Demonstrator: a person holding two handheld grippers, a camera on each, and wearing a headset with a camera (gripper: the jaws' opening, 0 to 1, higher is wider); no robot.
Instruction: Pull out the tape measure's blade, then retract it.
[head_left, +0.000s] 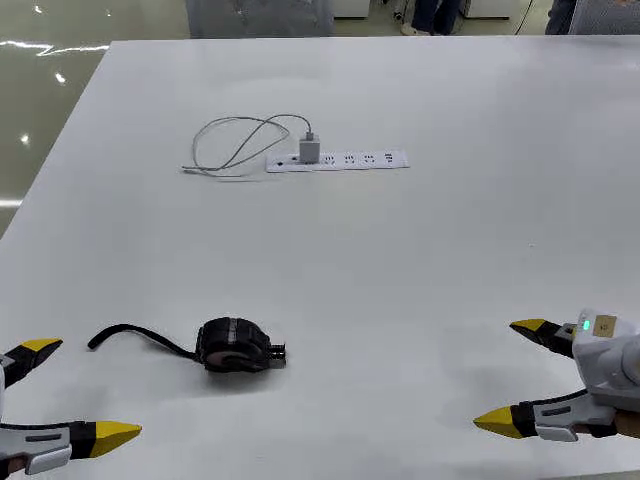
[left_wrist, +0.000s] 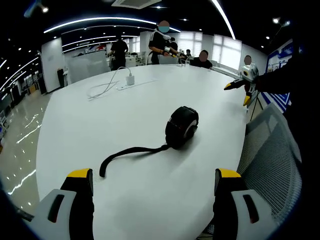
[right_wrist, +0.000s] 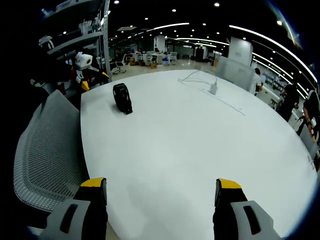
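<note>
Black tape measure (head_left: 235, 345) sits on the white table (head_left: 450, 230) near the front edge, its blade wound in and its black strap (head_left: 135, 337) trailing to the left. Left gripper (head_left: 85, 388) is near the strap's end, jaws spread wide with nothing between them; right gripper (head_left: 508, 374) is well apart to the right, also spread wide and empty. Farther back is a white power strip (head_left: 345, 160) with a charger (head_left: 309, 150) plugged into it, its cable (head_left: 235, 140) looped to the left.

Black tape measure (head_left: 236, 345), white table (head_left: 420, 260).
</note>
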